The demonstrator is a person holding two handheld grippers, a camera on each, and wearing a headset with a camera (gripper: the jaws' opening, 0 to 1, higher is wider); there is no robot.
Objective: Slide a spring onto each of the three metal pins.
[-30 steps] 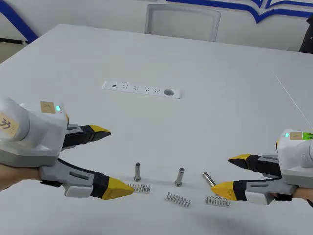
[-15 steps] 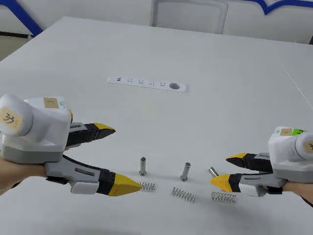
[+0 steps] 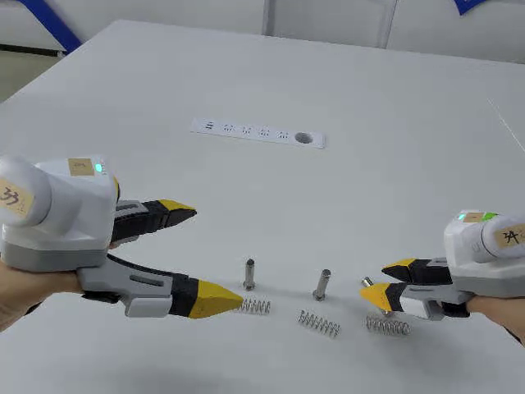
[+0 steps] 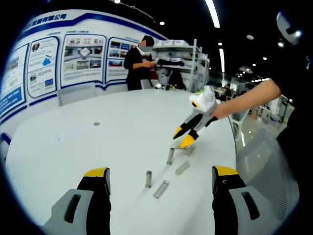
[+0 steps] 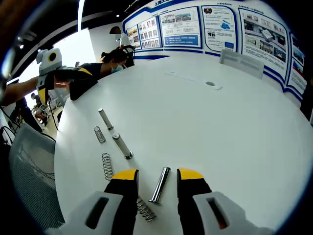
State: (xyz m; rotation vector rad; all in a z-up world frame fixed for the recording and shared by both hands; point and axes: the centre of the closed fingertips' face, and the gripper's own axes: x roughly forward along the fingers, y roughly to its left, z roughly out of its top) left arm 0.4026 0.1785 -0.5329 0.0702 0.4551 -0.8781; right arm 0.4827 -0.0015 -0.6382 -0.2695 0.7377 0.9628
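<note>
Metal pin (image 3: 367,282) half-hidden, loose between slightly parted right tongs (image 5: 158,174); left tongs (image 4: 160,171) wide, empty.

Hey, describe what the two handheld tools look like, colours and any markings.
Both tools match: a bulky white and grey body, and two long pointed jaws, black and grey with yellow tips. The left tool carries tan labels, one handwritten 33, and a green light on top. The right tool has a green light and a tan handwritten label too.
</note>
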